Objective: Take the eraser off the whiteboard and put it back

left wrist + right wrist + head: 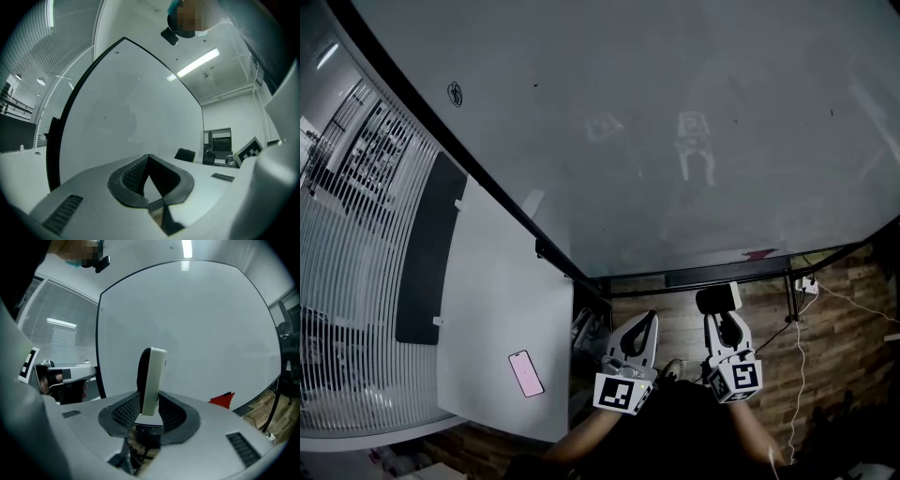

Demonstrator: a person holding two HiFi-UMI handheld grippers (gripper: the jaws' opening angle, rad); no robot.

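Note:
The eraser (pixel 151 380) is a white block with black felt on its left face. It stands upright between the jaws of my right gripper (pixel 149 405), which is shut on it. In the head view the eraser (pixel 718 299) shows as a dark block at the tip of the right gripper (pixel 722 317), held just below the bottom edge of the whiteboard (pixel 675 141). The board's pale surface (pixel 197 329) fills the background beyond the eraser, apart from it. My left gripper (pixel 643 326) hovers beside the right one. Its jaws (pixel 148 158) meet at the tips with nothing between them.
A small red piece (pixel 759 253) sits at the board's lower edge, to the right of the eraser. A white table (pixel 497 300) on the left carries a pink phone (pixel 525 373). Cables (pixel 802 323) trail over the wooden floor by the board's stand.

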